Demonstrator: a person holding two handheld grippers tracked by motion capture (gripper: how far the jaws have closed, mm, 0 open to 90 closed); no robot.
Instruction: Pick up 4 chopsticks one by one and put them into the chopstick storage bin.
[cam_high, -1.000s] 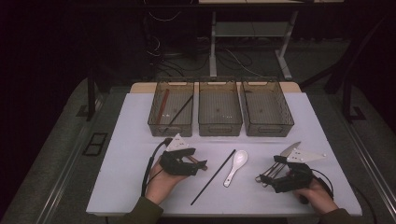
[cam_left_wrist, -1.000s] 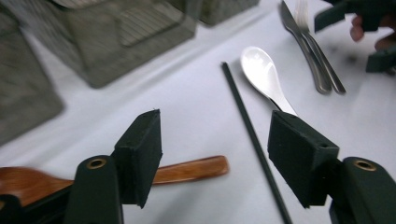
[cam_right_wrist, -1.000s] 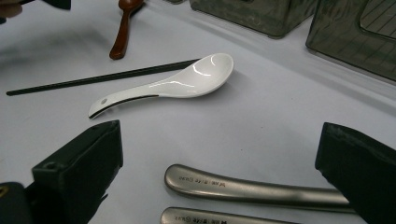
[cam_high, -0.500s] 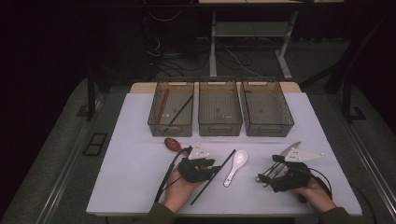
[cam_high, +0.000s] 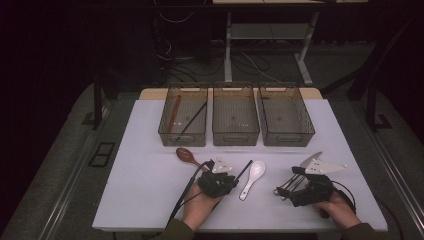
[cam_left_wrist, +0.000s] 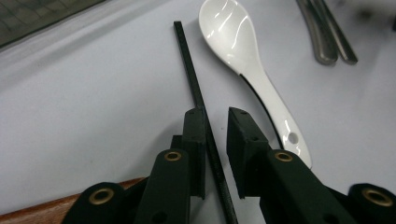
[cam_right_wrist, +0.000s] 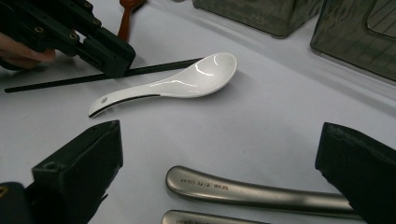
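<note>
A person is working two hand-held tongs over a white bench (cam_high: 140, 200). The left tongs (cam_left_wrist: 215, 122) are straddling a black chopstick (cam_left_wrist: 189, 65) lying flat near the middle of the bench, the jaws standing narrowly apart with the stick running between them, close against the left-hand jaw and not yet pinched. Just right of the chopstick a white spoon (cam_left_wrist: 243, 51) is lying bowl-up, its bowl pointing toward the far side and its handle toward the near edge. Left of the tongs, a brown wooden spoon (cam_high: 188, 156) is resting on the bench, its bowl toward the far left. The right tongs (cam_high: 280, 189) are sitting low on the near right of the bench, the jaws gaping wide and gripping nothing, with two metal handles (cam_right_wrist: 252, 192) lying between them on the surface. Along the far side three clear bins are standing in a row, close side by side: the left bin (cam_high: 167, 131) is holding a brown stick and a black one, while what lies in the middle bin (cam_high: 235, 135) and right bin (cam_high: 287, 136) is too small to tell.
</note>
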